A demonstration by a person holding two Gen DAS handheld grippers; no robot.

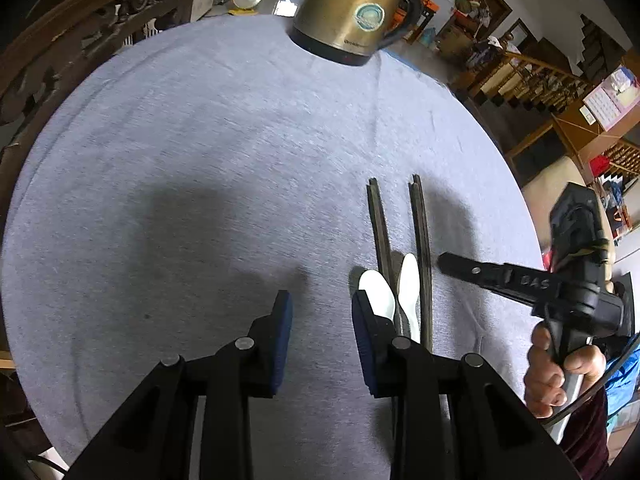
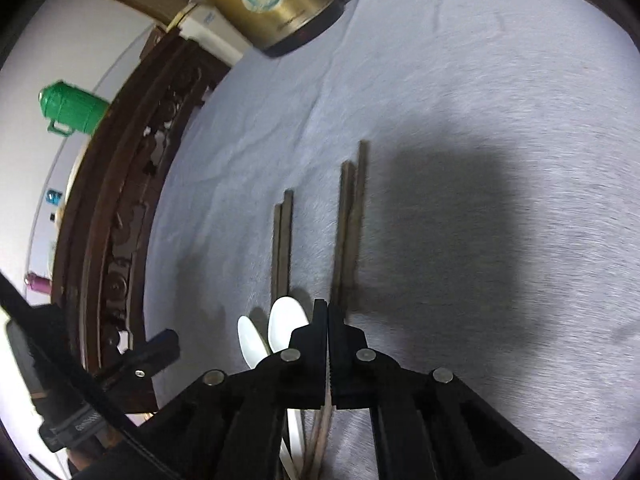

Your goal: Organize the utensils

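Grey cloth (image 1: pixel 200 140): left gripper (image 1: pixel 322 334) angled down, parted; right gripper (image 2: pixel 328 320) closed, perhaps empty.

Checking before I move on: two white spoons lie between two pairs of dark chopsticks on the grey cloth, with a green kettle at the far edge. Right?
Not quite. The kettle at the far edge is gold-coloured, not green, as the left wrist view shows. The rest holds: two white spoons lie between two pairs of dark chopsticks on the grey cloth.

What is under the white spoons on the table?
The two white spoons lie on the grey tablecloth, between two pairs of dark chopsticks. The left gripper covers their handles, so whatever is beneath that part is hidden.
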